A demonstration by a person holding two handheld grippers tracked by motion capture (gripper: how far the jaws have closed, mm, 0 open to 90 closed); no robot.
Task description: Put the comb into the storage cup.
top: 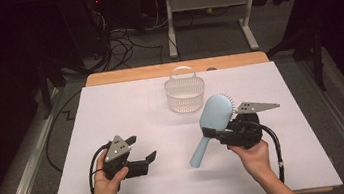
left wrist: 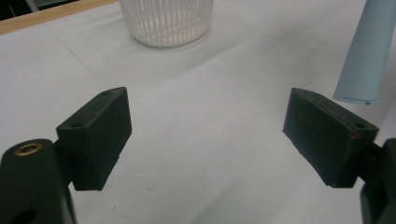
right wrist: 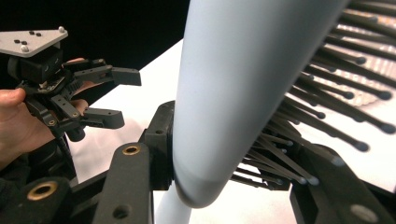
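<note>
Two grippers worked over the white table cover (top: 110, 105). The right gripper (top: 215, 134) pinched a light blue hairbrush (top: 211, 122) where head meets handle, holding it tilted above the sheet, bristles facing away from the person. The left gripper (top: 142, 149) hovered with jaws spread, holding nothing, well apart from the brush. One white slatted basket (top: 185, 94) stood just beyond the brush head, nothing lying between them.

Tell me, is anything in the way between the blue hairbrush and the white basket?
Nothing visible is. The right gripper holds the hairbrush just in front of the basket, and the white table cover between them is bare. The left gripper sits open, off to the side.
</note>
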